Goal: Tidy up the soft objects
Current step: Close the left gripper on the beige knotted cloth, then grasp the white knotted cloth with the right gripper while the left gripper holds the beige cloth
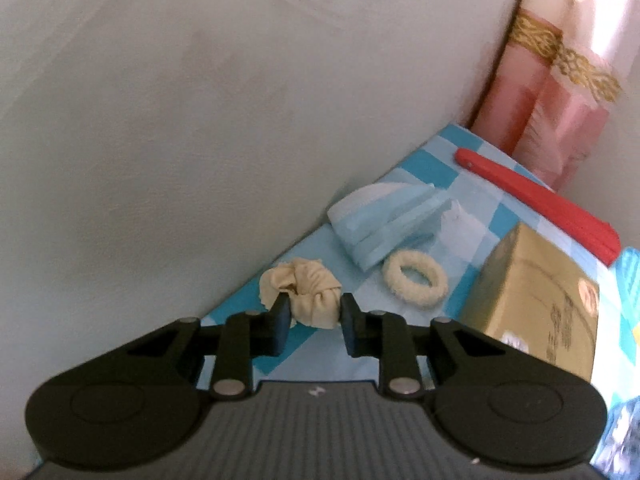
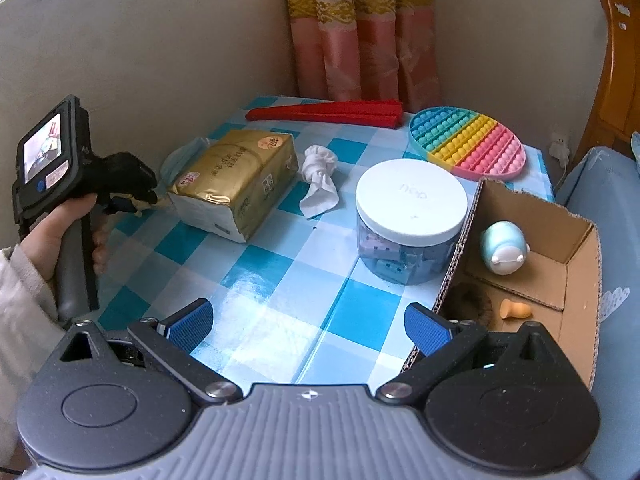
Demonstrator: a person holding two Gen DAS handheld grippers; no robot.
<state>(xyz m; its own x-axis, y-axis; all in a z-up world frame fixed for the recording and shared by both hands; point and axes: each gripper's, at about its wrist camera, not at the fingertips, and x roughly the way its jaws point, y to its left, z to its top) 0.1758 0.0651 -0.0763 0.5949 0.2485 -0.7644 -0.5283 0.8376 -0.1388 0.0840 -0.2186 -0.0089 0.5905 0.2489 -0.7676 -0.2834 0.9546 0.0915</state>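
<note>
My left gripper [image 1: 314, 312] is shut on a beige fabric scrunchie [image 1: 310, 288], pinching its bunched folds just above the blue checked tablecloth [image 1: 280, 356], close to the wall. Beyond it lie a fluffy cream hair ring [image 1: 414, 278], a folded blue face mask [image 1: 384, 224] and a white tissue [image 1: 460, 216]. In the right wrist view a hand holds the left gripper [image 2: 150, 200] beside the gold tissue pack [image 2: 236, 180]. My right gripper [image 2: 308, 324] hovers open over the table's near part with nothing between its pads. A crumpled white cloth [image 2: 320, 184] lies mid-table.
A cardboard box [image 2: 580, 280] at the right holds a blue-and-white toy [image 2: 506, 248], a brown furry thing [image 2: 474, 300] and a small orange piece [image 2: 516, 310]. A white-lidded jar [image 2: 412, 204], a rainbow pop pad [image 2: 468, 142] and a red folded fan [image 2: 328, 112] stand further back. Wall at left.
</note>
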